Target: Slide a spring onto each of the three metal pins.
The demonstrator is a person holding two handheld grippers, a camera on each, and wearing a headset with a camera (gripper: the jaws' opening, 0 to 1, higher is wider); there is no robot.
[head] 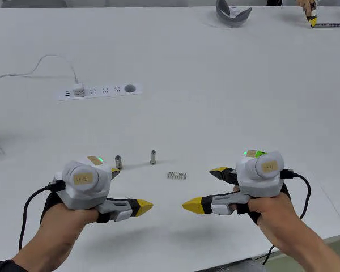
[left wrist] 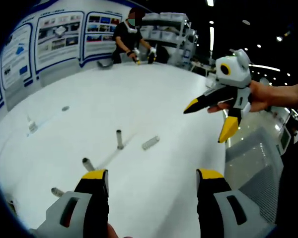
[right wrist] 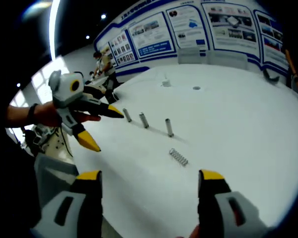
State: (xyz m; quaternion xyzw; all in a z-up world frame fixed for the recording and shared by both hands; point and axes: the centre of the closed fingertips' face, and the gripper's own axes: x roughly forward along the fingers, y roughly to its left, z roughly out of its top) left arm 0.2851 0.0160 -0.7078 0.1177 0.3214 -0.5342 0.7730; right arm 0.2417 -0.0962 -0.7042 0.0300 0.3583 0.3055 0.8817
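Two short metal pins (head: 153, 157) (head: 118, 162) stand upright on the white table, and a loose spring (head: 177, 175) lies flat just right of them. The left gripper view has three pins in a row (left wrist: 119, 139) (left wrist: 88, 163) (left wrist: 57, 192) with the spring (left wrist: 150, 143) beside the farthest. My left gripper (head: 130, 187) (left wrist: 151, 178) is open and empty, near the pins. My right gripper (head: 204, 187) (right wrist: 150, 178) is open and empty, its tips facing the left one. The right gripper view shows the pins (right wrist: 169, 127) (right wrist: 144, 120) (right wrist: 127, 115) and the spring (right wrist: 178, 156).
A white power strip (head: 99, 90) with a cable lies at mid left. A grey curved object (head: 233, 14) sits at the far edge. Another person's gripper (head: 311, 17) works at the far right corner. The table's near edge (head: 306, 241) runs below my right hand.
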